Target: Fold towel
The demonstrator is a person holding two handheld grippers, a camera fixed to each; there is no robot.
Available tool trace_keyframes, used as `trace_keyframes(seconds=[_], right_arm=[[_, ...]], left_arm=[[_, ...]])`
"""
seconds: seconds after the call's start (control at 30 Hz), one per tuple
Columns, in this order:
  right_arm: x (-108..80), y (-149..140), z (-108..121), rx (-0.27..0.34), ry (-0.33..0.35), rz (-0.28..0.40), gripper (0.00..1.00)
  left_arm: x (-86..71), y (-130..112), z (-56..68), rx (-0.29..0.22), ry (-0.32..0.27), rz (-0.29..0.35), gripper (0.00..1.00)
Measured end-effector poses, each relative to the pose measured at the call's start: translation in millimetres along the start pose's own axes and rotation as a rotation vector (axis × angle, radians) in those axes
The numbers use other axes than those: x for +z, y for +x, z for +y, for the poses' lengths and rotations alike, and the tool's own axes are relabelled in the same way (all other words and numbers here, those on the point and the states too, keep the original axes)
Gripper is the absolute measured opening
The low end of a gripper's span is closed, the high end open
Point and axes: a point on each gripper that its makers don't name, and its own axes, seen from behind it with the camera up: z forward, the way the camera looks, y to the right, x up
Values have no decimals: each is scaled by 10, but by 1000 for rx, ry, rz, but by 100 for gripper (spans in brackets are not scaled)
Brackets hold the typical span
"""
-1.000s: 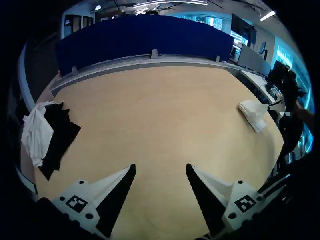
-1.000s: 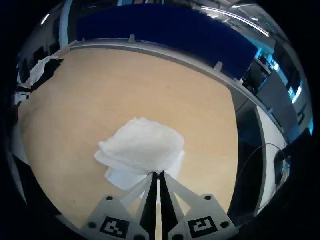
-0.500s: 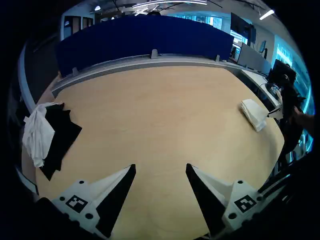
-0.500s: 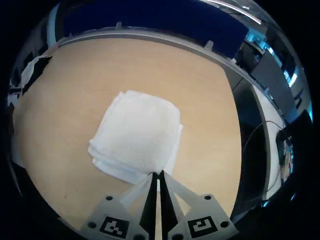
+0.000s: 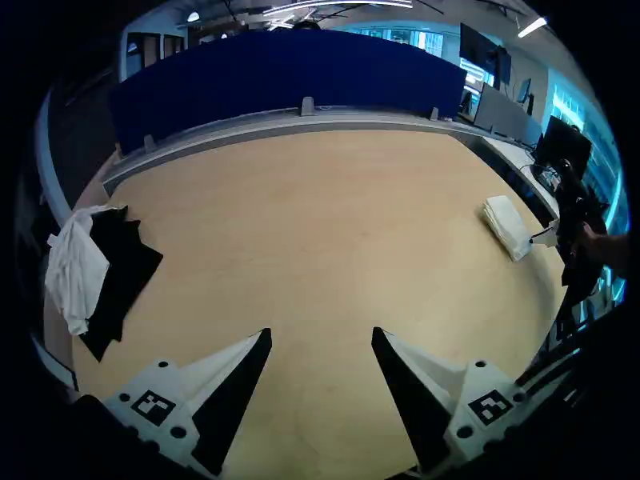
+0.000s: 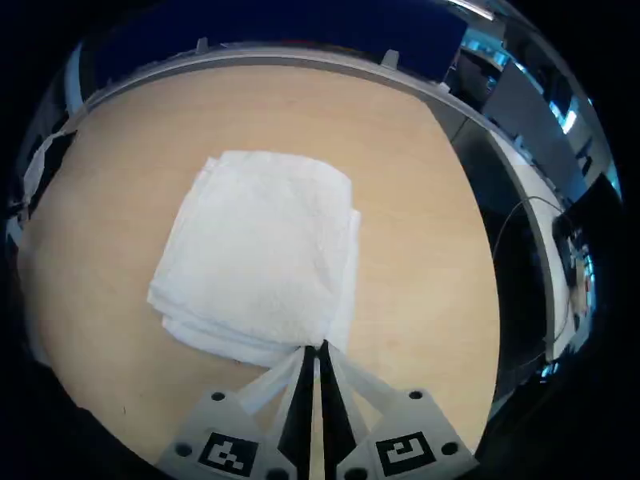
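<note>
The right hand-held gripper pinches the near corner of the folded towel lying on the counter, probably to place it neatly, while the left hand-held gripper hovers with fingers apart.

No word, number or brand is showing legibly anywhere on the scene. The only signs are black-and-white square coded markers, carrying block patterns rather than letters. Two are riding on the finger bases of the right gripper, just behind the near corner of the towel. Two more are sitting on the left gripper, well apart from that towel.
</note>
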Motion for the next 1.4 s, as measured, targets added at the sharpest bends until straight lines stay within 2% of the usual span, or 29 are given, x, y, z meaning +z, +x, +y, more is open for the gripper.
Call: trace_keyframes(seconds=[0.27, 0.47, 0.57, 0.77, 0.87, 0.9, 1.17, 1.4], right_arm=[[-28, -5, 33, 24, -27, 5, 11], [-138, -10, 61, 49, -51, 22, 23], [-201, -7, 45, 62, -56, 36, 40], [-275, 18, -104, 110, -13, 68, 72], [-296, 53, -150, 134, -8, 86, 95], [-305, 67, -155, 140, -11, 94, 99], [-386, 158, -171, 152, -40, 136, 100], [-490, 393, -207, 177, -73, 240, 100]], left_arm=[[0, 12, -18, -5, -2, 3, 93], [-33, 39, -35, -1, -1, 11, 93], [-42, 41, -34, -1, -4, 12, 93], [-43, 52, -37, -4, -10, 18, 93], [-46, 59, -45, -3, -10, 21, 93], [-48, 61, -49, -2, -10, 23, 93], [-41, 82, -75, -9, -10, 35, 93], [-19, 148, -91, -26, -13, 61, 93]])
